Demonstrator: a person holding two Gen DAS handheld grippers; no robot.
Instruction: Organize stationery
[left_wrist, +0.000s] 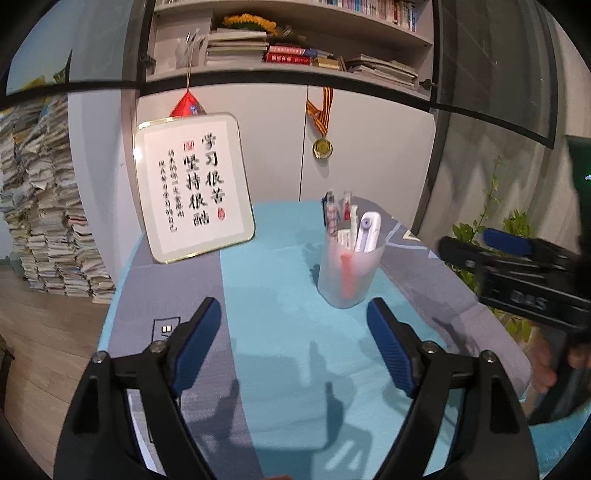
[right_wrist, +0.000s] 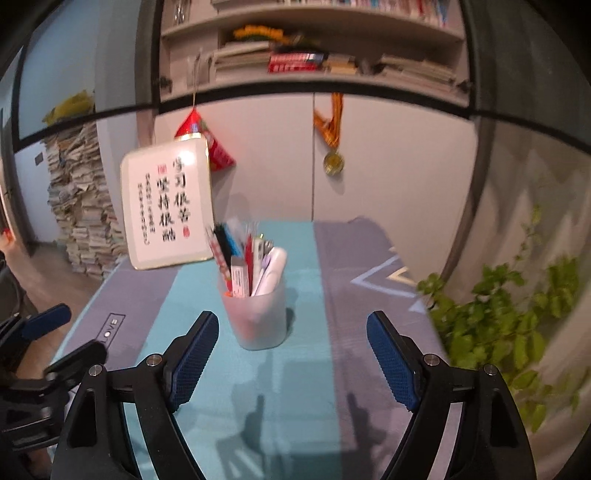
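Observation:
A frosted plastic pen cup (left_wrist: 349, 275) (right_wrist: 256, 314) stands upright on the teal and grey table cloth (left_wrist: 273, 295) (right_wrist: 303, 369), filled with several pens and a white case. My left gripper (left_wrist: 293, 314) hangs open above the cloth, short of the cup and a little to its left, nothing between its blue pads. My right gripper (right_wrist: 291, 328) is open too, with the cup just beyond its fingertips and nothing between the pads. In the left wrist view the right gripper (left_wrist: 491, 247) shows at the right edge, held by a hand.
A framed calligraphy board (left_wrist: 192, 184) (right_wrist: 170, 206) leans against the cabinet at the table's back left. A medal (left_wrist: 322, 147) hangs on the cabinet door. A green plant (right_wrist: 509, 325) stands off the table's right edge. Stacked papers (left_wrist: 40, 206) rise at the left.

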